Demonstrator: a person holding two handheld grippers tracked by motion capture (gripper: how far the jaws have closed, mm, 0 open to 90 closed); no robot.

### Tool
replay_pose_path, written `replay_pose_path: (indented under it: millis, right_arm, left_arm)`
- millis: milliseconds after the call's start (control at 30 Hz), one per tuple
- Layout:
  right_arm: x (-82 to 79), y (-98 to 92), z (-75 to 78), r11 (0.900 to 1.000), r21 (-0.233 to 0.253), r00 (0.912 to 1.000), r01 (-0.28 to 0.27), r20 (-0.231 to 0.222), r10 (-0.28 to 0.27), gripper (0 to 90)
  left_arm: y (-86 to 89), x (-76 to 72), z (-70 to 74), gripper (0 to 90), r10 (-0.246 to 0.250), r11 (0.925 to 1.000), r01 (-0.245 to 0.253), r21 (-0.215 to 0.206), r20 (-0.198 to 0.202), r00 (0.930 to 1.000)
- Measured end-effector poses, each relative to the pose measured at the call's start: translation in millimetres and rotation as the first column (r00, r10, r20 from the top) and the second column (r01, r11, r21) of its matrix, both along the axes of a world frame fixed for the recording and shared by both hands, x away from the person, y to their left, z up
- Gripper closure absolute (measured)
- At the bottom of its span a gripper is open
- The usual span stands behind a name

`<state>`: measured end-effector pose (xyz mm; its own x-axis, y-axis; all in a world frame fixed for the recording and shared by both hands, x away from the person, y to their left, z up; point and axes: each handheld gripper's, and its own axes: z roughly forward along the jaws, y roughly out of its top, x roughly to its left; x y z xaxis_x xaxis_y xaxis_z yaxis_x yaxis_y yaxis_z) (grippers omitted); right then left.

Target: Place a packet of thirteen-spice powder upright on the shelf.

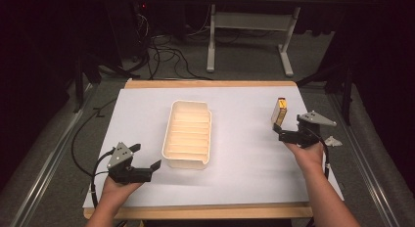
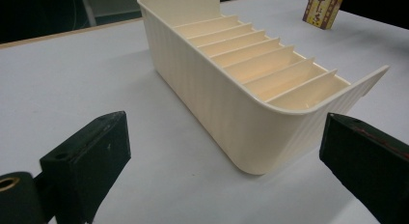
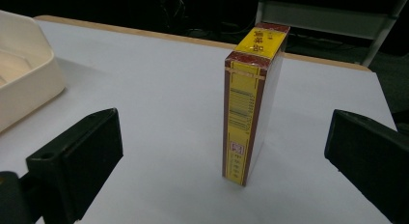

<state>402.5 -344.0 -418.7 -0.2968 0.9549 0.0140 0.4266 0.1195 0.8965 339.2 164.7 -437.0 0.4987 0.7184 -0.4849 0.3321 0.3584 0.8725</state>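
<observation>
While both grippers sit spread wide with nothing between their jaws, the work looks set to begin with the small box on the right. Largest on the white sheet is the cream slotted tray (image 1: 190, 134), lying just ahead of the left gripper (image 1: 147, 161), its rounded near corner facing the jaws in the left gripper view (image 2: 260, 137). It looks like thin, stiff plastic, light and smooth-walled, so I'd guess it slides easily if nudged; the rim flange is the likely place to steady it.

The upright yellow-and-maroon carton (image 3: 251, 113) stands directly in front of the right gripper (image 1: 283, 130), centred between the open jaws but not touched by them. It seems light, hollow cardboard, tall on a narrow foot, so easy to tip and to dent. Taking it across its two broad faces, about mid-height, with a gentle squeeze, looks safest.
</observation>
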Motion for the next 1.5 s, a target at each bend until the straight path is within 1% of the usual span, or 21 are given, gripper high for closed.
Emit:
replay_pose_path:
  millis: [100,167,200,300,400,433,567,700,767,833,900,1000,1067,1133,1167,1200,1233,1267,1300,1333,1500]
  right_arm:
    - [5.0,0.1,-1.5,1.0,0.005,0.9999,0.007,-0.008,-0.007,0.3]
    - [12.6,1.0,-4.1,1.0,0.003,0.9995,0.025,-0.018,-0.025,0.3]
    - [16.0,1.2,-4.9,1.0,-0.007,0.9993,0.028,-0.024,-0.029,0.3]
    - [22.4,1.1,-7.5,0.999,0.007,0.9984,0.054,-0.018,-0.054,1.9]
    - [27.2,0.6,-8.2,0.998,0.008,0.9972,0.066,-0.036,-0.066,2.0]
    - [34.0,0.6,-8.8,0.997,-0.005,0.9962,0.079,-0.037,-0.079,2.1]
    - [40.2,0.6,-10.2,0.996,0.001,0.995,0.093,-0.038,-0.093,4.5]
    - [48.6,2.3,-16.4,0.995,-0.006,0.9925,0.101,-0.068,-0.101,5.2]
    - [55.0,6.0,-18.8,0.995,-0.015,0.9913,0.103,-0.08,-0.104,6.8]
    - [57.8,6.9,-19.0,0.995,-0.021,0.9913,0.103,-0.081,-0.104,8.1]
    - [61.3,8.8,-18.9,0.993,-0.014,0.9905,0.118,-0.07,-0.119,15.6]
    - [61.6,9.8,-18.5,0.991,-0.005,0.9893,0.134,-0.058,-0.134,20.0]
    - [60.5,10.5,-18.2,0.987,-0.006,0.9855,0.16,-0.057,-0.16,29.6]
    - [58.7,10.9,-16.9,0.986,0.0,0.9853,0.165,-0.047,-0.164,34.9]
    - [58.7,10.9,-16.9,0.986,0.0,0.9853,0.165,-0.047,-0.164,34.9]
    - [55.8,11.6,-15.1,0.985,0.003,0.9845,0.173,-0.027,-0.173,41.7]
    - [55.8,11.6,-15.1,0.985,0.003,0.9845,0.173,-0.027,-0.173,41.7]
    - [53.9,12.2,-13.9,0.982,0.005,0.9814,0.191,-0.021,-0.191,45.8]
    - [53.9,12.2,-13.9,0.982,0.005,0.9814,0.191,-0.021,-0.191,45.8]
    - [53.1,11.7,-13.6,0.982,0.013,0.9815,0.19,-0.028,-0.189,49.2]
    - [52.6,12.1,-15.0,0.983,0.003,0.9824,0.185,-0.029,-0.185,55.0]
  left_arm:
    - [-0.8,0.0,-1.1,5.7,-0.004,1.0,0.004,-0.001,-0.013,0.9999]
    - [-4.0,-1.3,-3.0,5.8,-0.016,0.9997,0.016,0.018,-0.012,0.9998]
    - [-4.6,-1.6,-2.6,6.0,-0.015,0.9998,0.016,0.015,-0.01,0.9998]
    - [-4.1,-2.0,-1.6,6.0,-0.016,0.9998,0.016,0.008,-0.006,0.9999]
    - [-3.4,-2.4,-1.3,6.0,-0.01,0.9999,0.01,0.008,-0.002,1.0]
    - [-3.1,-2.9,-1.1,6.1,-0.009,0.9999,0.009,0.005,0.0,1.0]
    - [-1.9,-5.9,-0.9,7.1,-0.02,0.9998,0.02,0.007,-0.004,0.9998]
    - [-0.6,-8.2,-1.2,7.8,-0.031,0.9995,0.031,-0.01,-0.02,0.9993]
    - [1.6,-9.7,1.2,8.0,-0.031,0.9987,0.03,-0.042,-0.022,0.9993]
    - [2.4,-9.9,0.9,8.2,-0.031,0.9989,0.03,-0.035,-0.019,0.9993]
    - [3.2,-9.8,0.0,8.4,-0.022,0.9992,0.022,-0.033,-0.02,0.9996]
    - [4.2,-9.6,0.3,8.7,-0.016,0.9991,0.016,-0.039,-0.014,0.9998]
    - [4.6,-9.1,0.1,9.5,-0.014,0.9992,0.014,-0.036,-0.011,0.9998]
    - [3.4,-8.0,-0.5,9.7,-0.015,0.9993,0.014,-0.036,-0.013,0.9998]
    - [3.4,-8.0,-0.5,9.8,-0.015,0.9993,0.014,-0.036,-0.013,0.9998]
    - [2.5,-7.1,-1.5,10.0,-0.02,0.9995,0.02,-0.026,-0.016,0.9997]
    - [2.5,-7.1,-1.5,10.0,-0.02,0.9995,0.02,-0.026,-0.016,0.9997]
    - [1.3,-7.0,-2.3,10.2,-0.023,0.9995,0.023,-0.02,-0.017,0.9996]
    - [1.3,-7.0,-2.3,10.3,-0.023,0.9995,0.023,-0.02,-0.017,0.9996]
    - [1.0,-7.7,-2.3,10.5,-0.027,0.9995,0.027,-0.018,-0.016,0.9995]
    - [1.0,-7.1,-1.6,11.2,-0.026,0.9994,0.025,-0.022,-0.012,0.9996]
